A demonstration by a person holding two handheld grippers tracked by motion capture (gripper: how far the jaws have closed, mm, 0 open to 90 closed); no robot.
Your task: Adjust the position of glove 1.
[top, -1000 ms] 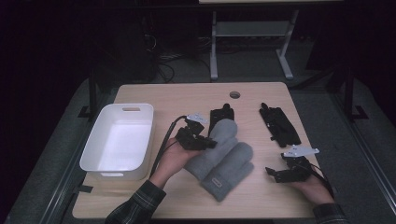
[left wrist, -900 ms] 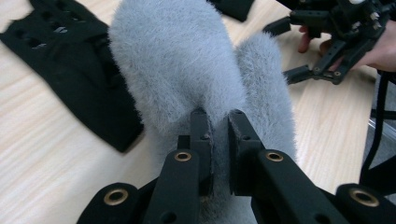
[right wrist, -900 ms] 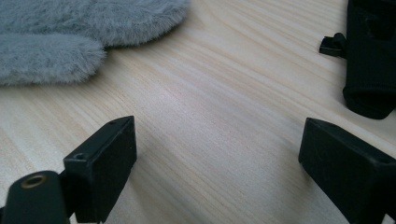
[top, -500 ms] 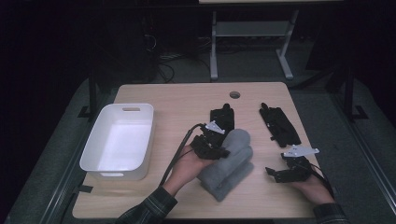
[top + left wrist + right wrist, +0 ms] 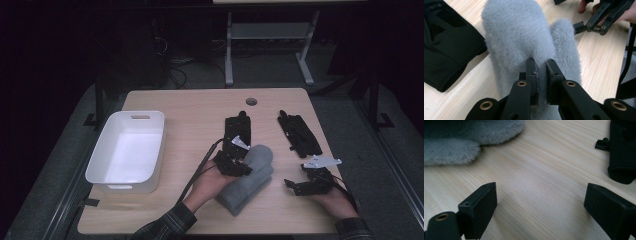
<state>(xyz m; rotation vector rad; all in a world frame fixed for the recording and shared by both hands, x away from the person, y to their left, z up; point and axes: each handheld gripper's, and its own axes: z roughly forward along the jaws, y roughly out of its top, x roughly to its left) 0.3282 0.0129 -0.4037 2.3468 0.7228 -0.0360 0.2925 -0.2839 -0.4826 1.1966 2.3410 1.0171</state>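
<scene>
Between mitten point(image 5: 469, 135) and glove point(image 5: 622, 150), bare tabletop point(image 5: 541, 177)

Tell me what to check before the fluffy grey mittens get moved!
1. Left tool pinching the grey mittens: ok, jaws nearly shut with fur between them.
2. Both mittens caught: cannot tell.
3. Right tool free: ok, jaws wide open over bare table.
4. White bin has room: ok, it looks empty.
5. Black gloves clear of the mittens: not ok, the nearer one lies right beside them.
</scene>
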